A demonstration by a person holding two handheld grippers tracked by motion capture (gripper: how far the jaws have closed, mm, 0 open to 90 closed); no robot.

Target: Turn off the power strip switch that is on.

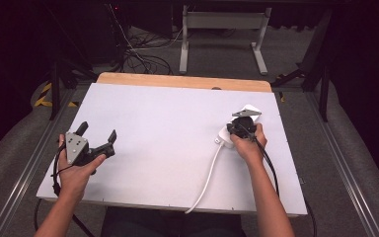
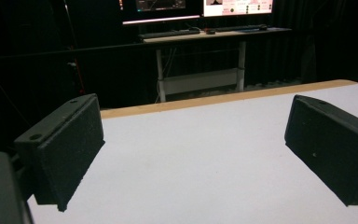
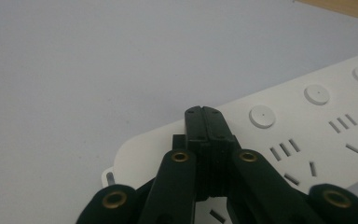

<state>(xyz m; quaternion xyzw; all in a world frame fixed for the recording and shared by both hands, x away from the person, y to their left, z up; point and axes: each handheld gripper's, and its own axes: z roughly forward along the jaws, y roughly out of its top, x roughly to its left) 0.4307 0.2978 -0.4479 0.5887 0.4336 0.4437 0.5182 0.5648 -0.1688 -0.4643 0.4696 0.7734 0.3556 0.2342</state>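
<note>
Your left claw (image 1: 98, 132) sits above the near-left part of the white counter (image 1: 168, 128), held in your left hand (image 1: 76, 170). Its jaws are spread wide, and in the left gripper view the two black pads (image 2: 70, 144) stand far apart with bare counter between them. The grey three-cornered plate (image 1: 76, 145) on top faces up.

Your right claw (image 3: 206, 122) is over the white power strip (image 3: 317, 121), which lies toward the far-right part of the counter, angled so that one end points to the far edge. In the right gripper view the jaws are pressed together with nothing between them, their tips over the strip's near end, just beside the first round button (image 3: 262, 115) in a row of three. Whether the tips touch the strip's face, you cannot tell. Your right hand (image 1: 249, 145) rests just behind the strip. The strip's white cable (image 1: 207, 175) runs from its near end to the counter's front edge.
</note>
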